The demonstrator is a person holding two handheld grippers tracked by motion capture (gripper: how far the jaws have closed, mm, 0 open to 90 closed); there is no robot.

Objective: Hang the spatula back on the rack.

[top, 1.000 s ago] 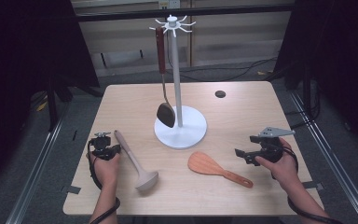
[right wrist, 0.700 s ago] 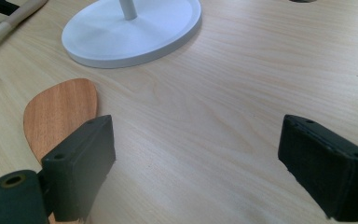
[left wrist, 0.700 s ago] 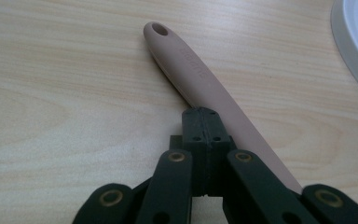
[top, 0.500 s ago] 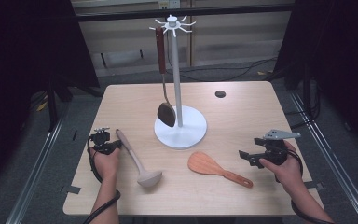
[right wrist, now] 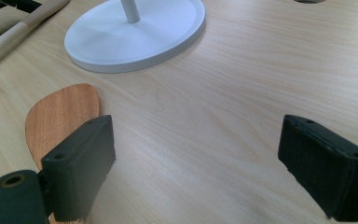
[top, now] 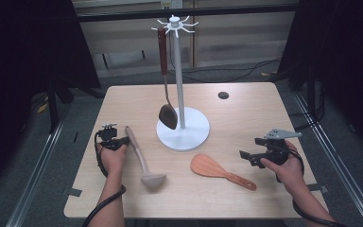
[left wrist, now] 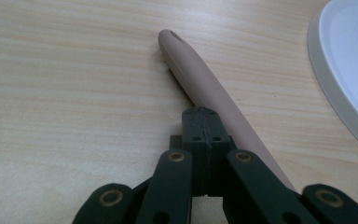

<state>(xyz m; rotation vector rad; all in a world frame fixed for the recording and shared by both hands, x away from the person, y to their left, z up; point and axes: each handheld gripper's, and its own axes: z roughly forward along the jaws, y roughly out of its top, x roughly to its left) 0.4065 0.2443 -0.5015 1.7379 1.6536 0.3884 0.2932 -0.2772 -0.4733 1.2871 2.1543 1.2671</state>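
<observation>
Pale wood tabletop (top: 255, 118) seen from above, described left to right. The left gripper (top: 115, 140), jaws pressed together with nothing between them, lies just beside the upper handle end of a beige ladle (top: 142, 158); in the left gripper view the closed tips rest against that handle (left wrist: 200, 79). At centre stands a white utensil stand (top: 182, 130) with a dark spoon (top: 166, 111) hanging from a hook. An orange-brown wooden spatula (top: 217, 169) lies flat. The right gripper (top: 250, 156), jaws wide apart, hovers near the spatula's handle, holding nothing.
</observation>
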